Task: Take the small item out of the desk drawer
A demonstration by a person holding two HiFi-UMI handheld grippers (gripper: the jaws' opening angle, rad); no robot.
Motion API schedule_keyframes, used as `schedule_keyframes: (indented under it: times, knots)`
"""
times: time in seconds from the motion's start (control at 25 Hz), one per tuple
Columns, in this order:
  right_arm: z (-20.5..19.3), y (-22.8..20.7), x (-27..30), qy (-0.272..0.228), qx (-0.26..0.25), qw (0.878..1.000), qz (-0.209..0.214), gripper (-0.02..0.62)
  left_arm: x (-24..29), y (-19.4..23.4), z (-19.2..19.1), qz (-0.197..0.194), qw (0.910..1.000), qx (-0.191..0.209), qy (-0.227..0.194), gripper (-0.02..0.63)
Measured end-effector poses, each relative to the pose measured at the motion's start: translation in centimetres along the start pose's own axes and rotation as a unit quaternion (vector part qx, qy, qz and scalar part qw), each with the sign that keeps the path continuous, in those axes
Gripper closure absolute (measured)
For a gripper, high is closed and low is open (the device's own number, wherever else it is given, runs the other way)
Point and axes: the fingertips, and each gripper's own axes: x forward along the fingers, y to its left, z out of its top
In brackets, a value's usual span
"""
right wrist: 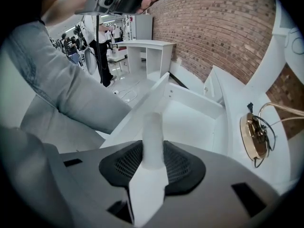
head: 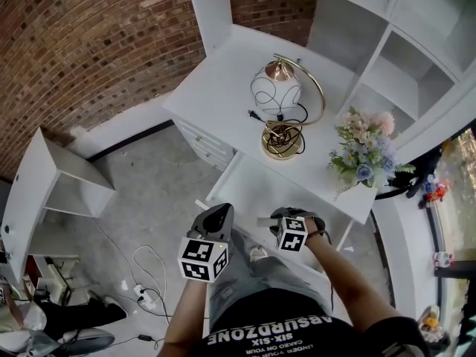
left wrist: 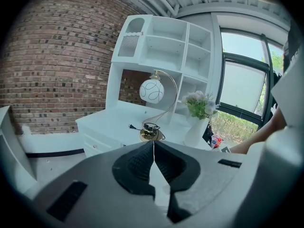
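Left gripper (left wrist: 153, 147): your jaws meet tip to tip with nothing between them; it hangs just beside the other, before the white desk (head: 216, 88)

Right gripper (right wrist: 153, 156): your jaws stand partly apart, clamped on a small white cylinder (right wrist: 153, 136) that sticks out past the pads

Small white cylinder: it is in your right gripper, raised near the front of the open drawer (right wrist: 190, 120), not resting inside it

Drawer: pulled out from under the desktop, white interior showing

Desktop items: a globe lamp (head: 279, 95) on a gold base with its black cord coiled around it, and a bouquet of pale flowers (head: 364, 151) to its right
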Motion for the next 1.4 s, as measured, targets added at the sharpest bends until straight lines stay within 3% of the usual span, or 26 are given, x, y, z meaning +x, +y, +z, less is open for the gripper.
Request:
schedule_keyframes:
  times: [0.6, 0.96, 1.12, 1.4]
  knots:
    - [1.9, -0.5, -4.3, -0.043, 0.029, 0.998, -0.041, 0.460, -0.8, -1.1, -0.1, 0.004, 1.0000, 0.001, -0.001, 0.601]
    - [3.3, -0.6, -7.3, -0.094, 0.063, 0.991, -0.071, 0.460, -1.1, -2.1, -0.5, 0.002, 1.0000, 0.003, 0.002, 0.601]
    - [3.8, -0.5, -9.1, -0.134, 0.112, 0.982, -0.077, 0.460, -1.3, -2.6, -0.5, 0.001, 1.0000, 0.005, 0.004, 0.601]
    - [5.0, -1.0, -12.6, -0.222, 0.194, 0.952, -0.081, 0.460, -1.5, -3.5, -0.6, -0.002, 1.0000, 0.009, 0.004, 0.601]
